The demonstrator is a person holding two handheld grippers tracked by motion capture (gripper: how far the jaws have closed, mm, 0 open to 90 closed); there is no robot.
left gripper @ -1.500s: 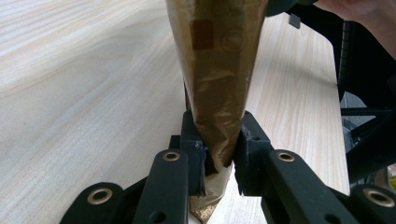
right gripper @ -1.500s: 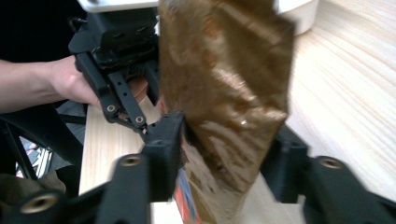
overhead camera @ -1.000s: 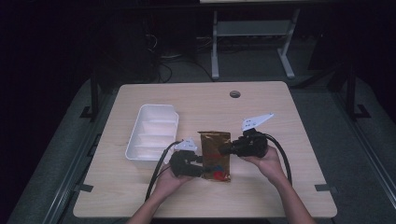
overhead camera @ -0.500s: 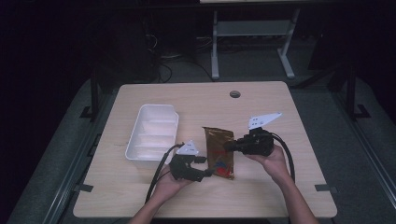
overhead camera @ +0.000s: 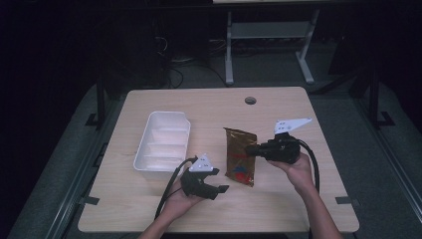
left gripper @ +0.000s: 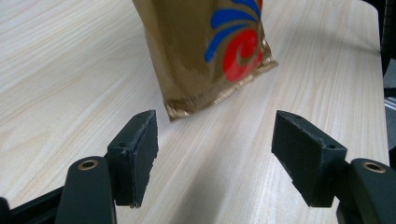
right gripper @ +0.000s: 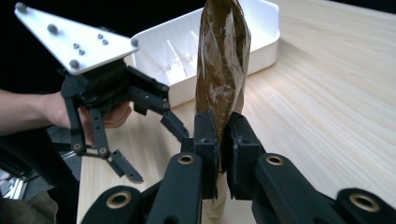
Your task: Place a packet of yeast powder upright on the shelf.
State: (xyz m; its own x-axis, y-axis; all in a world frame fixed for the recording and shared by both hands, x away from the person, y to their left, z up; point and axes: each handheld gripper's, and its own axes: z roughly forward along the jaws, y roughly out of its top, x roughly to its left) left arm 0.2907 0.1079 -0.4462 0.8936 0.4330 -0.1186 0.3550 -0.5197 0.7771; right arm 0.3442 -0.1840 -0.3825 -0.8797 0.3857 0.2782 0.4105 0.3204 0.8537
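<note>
The worktop [overhead camera: 149, 209] carries a white tray [overhead camera: 162, 141] at its left, probably the place for sorting. The brown snack pouch [overhead camera: 241, 155] is near the middle, pinched at its edge by the right hand-held gripper [overhead camera: 255, 149], whose jaws are closed on it. The left hand-held gripper [overhead camera: 219, 190] is wide open and empty; a second ago it was at the pouch, and now it has moved back.

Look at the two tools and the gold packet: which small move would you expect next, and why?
Probably the right tool carries the gold packet toward the white tray. Its jaws are shut on the packet's edge, while the left tool stands open with nothing between its jaws, and the tray sits just left of the packet.
</note>
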